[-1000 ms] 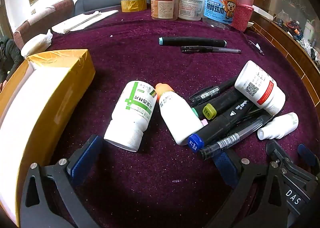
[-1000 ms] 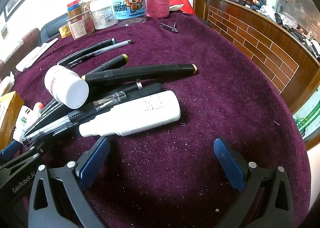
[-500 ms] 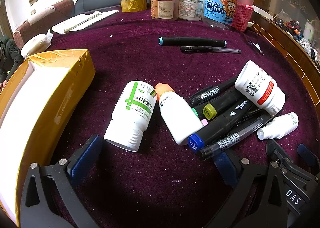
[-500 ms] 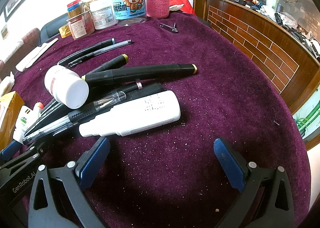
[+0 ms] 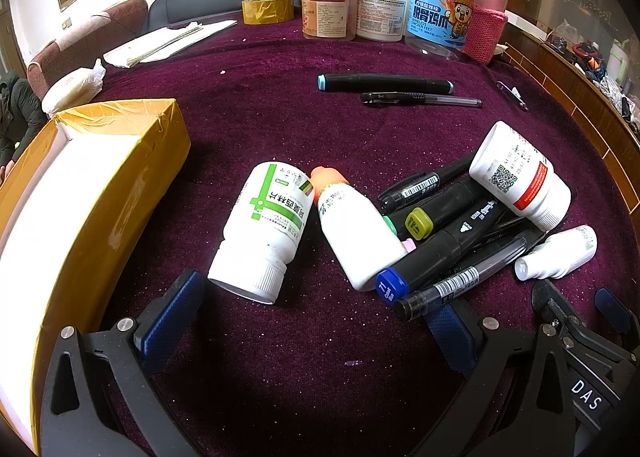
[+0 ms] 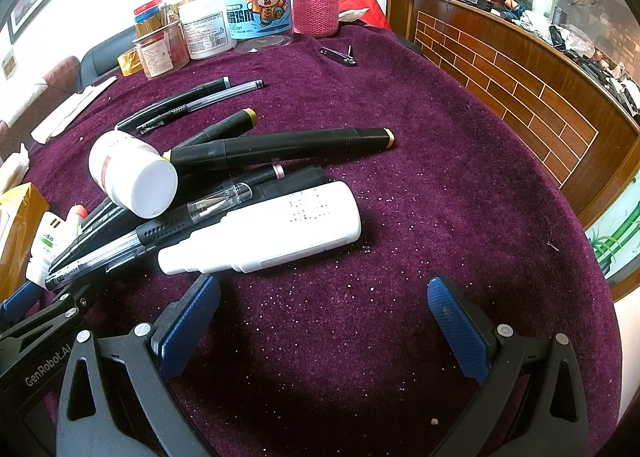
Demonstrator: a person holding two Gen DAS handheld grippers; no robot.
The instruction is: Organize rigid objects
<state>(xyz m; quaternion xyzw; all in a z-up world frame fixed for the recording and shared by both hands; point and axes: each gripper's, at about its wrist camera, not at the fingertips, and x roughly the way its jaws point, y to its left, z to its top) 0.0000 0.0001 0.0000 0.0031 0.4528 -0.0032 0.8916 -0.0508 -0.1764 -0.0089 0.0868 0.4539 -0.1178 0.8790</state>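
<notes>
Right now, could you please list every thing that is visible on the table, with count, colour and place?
yellow box: one, yellow outside, white inside, left edge.
green-label bottle: one, white, lying centre.
orange-cap bottle: one, white, lying beside it.
red-label bottle: one, white, resting on the markers.
spray bottle: one, white, lying nearest the right gripper.
markers and pens: several, mostly black, piled centre-right.
marker and pen pair: two, black and clear, lying apart behind.
jars: several, mixed colours, far edge.
tape roll: one, yellow, far edge.
nail clipper: one, metal, far right.
tablecloth: one, purple.
left gripper: jaws open, empty.
right gripper: jaws open, empty.
</notes>
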